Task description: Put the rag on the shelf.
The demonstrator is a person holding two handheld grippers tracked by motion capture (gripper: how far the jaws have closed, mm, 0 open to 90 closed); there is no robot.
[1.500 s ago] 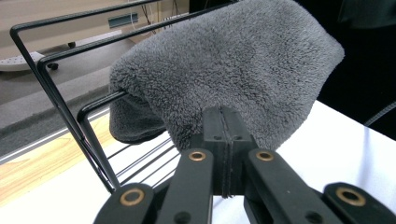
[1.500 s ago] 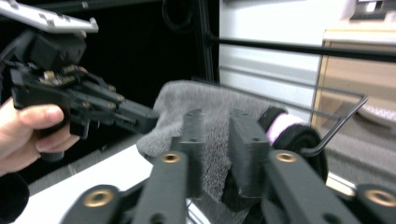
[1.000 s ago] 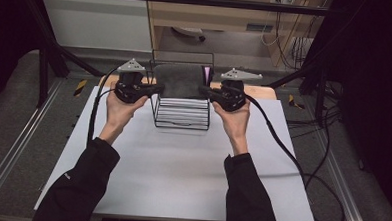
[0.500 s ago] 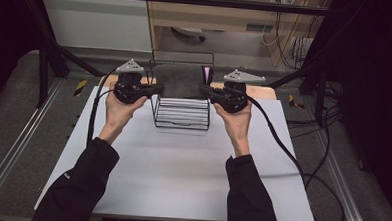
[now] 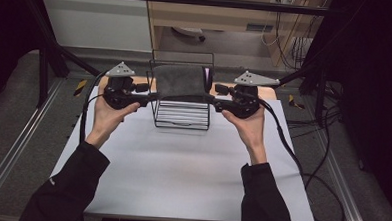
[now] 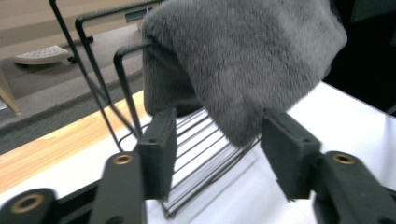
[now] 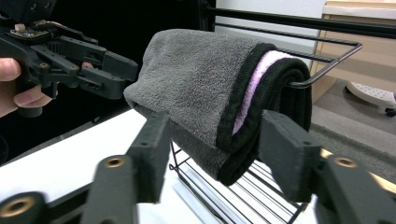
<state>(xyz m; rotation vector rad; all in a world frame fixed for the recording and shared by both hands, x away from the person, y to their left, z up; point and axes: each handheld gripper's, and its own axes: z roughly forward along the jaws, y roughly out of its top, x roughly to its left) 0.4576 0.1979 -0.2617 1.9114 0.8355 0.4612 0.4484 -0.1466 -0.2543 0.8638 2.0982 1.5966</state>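
Letting go, I'm seeing both jaw pairs just spreading, pinching nothing | folded grey plush towel (image 5: 179, 83) draped over black wire rack (image 5: 182, 115) at frame centre, long axis running between left gripper (image 5: 147, 94) and right gripper (image 5: 215, 97) | its ends lying between each pair, both hands equally near.

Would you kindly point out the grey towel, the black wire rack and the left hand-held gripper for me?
grey towel (image 5: 179, 82), high view, middle of the draped top face.
black wire rack (image 5: 182, 118), high view, wire shelf below the towel.
left hand-held gripper (image 6: 217, 154), left gripper view, midway between its open jaws.
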